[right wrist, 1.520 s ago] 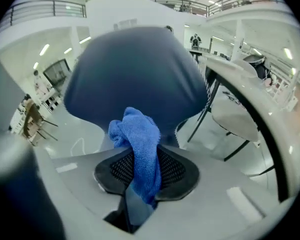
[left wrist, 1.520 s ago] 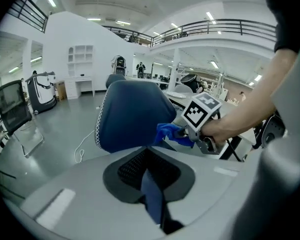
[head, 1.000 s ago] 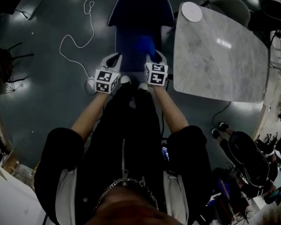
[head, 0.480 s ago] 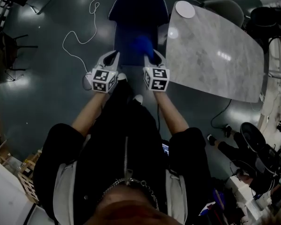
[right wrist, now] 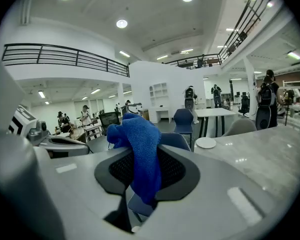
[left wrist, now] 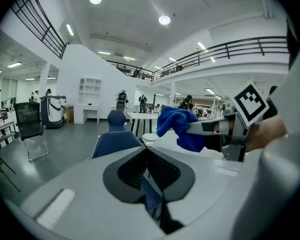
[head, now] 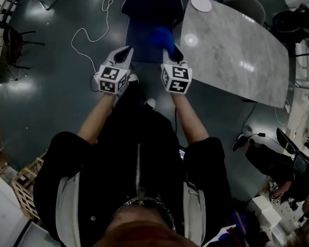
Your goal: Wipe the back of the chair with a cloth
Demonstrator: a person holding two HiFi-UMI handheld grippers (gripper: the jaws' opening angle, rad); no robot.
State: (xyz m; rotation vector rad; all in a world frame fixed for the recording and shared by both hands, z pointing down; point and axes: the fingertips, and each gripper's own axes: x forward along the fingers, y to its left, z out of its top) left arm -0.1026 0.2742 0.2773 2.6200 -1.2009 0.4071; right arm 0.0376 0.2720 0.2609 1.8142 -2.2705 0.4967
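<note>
Your right gripper [head: 171, 54] has its jaws clamped on the blue cloth [right wrist: 140, 149], which bunches soft and light above them and hangs limp below. Pinch through the thick of the fold, since a thin edge would likely slip out under rubbing. Your left gripper [left wrist: 149, 170] has its jaws together on nothing, and the chair [head: 150, 6] stands just ahead beside the desk [head: 237, 50], its back probably firm enough to press against.
</note>
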